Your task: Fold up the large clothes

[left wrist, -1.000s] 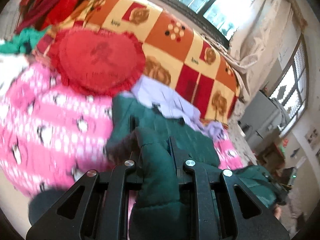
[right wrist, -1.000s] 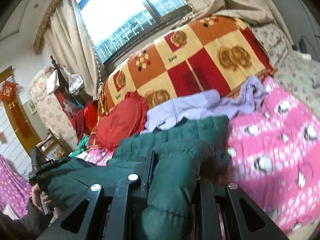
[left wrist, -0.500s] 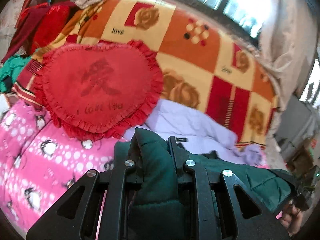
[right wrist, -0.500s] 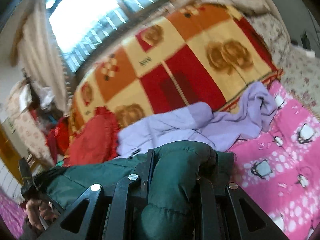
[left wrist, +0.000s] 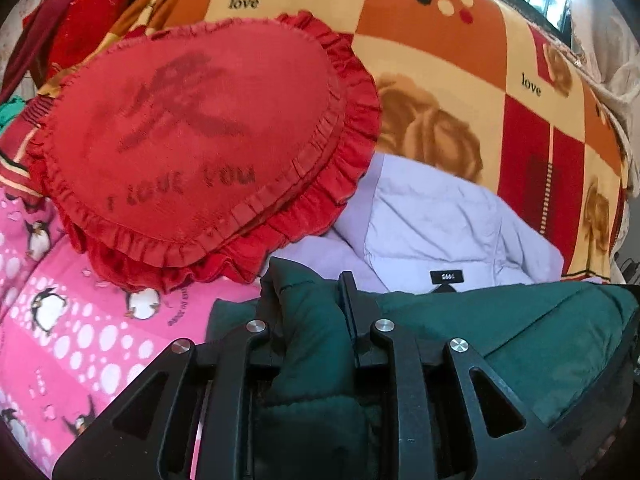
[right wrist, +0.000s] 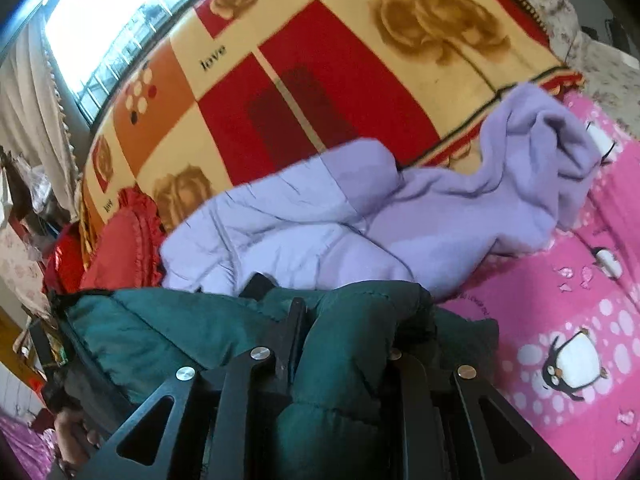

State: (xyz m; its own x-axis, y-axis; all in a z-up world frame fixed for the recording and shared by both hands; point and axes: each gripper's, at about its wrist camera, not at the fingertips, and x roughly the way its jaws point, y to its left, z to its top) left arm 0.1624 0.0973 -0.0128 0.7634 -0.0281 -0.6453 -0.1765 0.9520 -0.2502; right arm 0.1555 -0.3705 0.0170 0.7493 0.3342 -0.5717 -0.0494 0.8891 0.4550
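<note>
Both sets of fingers are clamped on the one green jacket: the left gripper pinches a padded fold, the right gripper another. It spans between them over the pink penguin blanket on the bed. Just beyond lies one lilac jacket, touching one red heart cushion. Open pink blanket shows on the outer side of each gripper.

Jacket before hoodie; cushion left
</note>
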